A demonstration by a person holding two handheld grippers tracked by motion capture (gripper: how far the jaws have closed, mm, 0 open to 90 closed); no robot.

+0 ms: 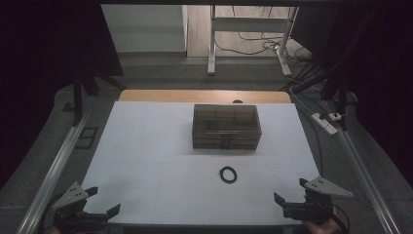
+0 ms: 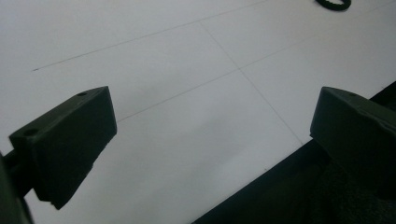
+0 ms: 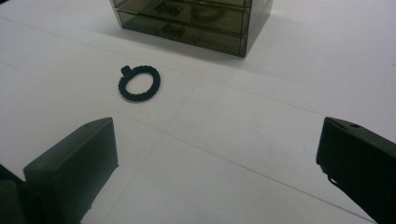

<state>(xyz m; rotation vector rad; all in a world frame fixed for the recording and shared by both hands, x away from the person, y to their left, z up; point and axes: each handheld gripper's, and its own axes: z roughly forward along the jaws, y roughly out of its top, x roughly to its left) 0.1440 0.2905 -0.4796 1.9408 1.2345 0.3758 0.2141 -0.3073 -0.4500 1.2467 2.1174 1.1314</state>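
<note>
A white table [image 1: 146, 146], seen from above: two hand-held grippers wait at its near edge, one at each corner, w/ nothing between their jaws.

The left gripper [image 1: 100, 204] sits at the near-left corner, jaws spread wide and empty. In the left gripper view its two black jaws stand far apart over bare white tabletop [image 2: 187, 93], the table's dark front edge passing under the right-hand jaw. The black ring [image 2: 333, 3] is just visible well beyond the jaws, far ahead and toward the right-hand one, cut off by the frame's top edge.

The right gripper [image 1: 291, 192] sits at the near-right corner, a hand [image 1: 319, 226] showing beneath it; its jaws are likewise wide apart, gripping nothing. In the right gripper view the ring [image 3: 139, 83] lies flat on the table ahead of the jaws, closer to the left-hand jaw than the right-hand one, clear of both (a small tab sticks out from its rim on the far-left side).

Farther ahead, beyond the ring, stands a smoky see-through drawer box [image 3: 191, 21], its drawer fronts facing the jaws and drawers shut as far as can be told. From above, the box [image 1: 226, 126] sits mid-table toward the far side, the ring [image 1: 228, 174] apart from it on the near side, roughly btwn the two grippers but well ahead of both.
</note>
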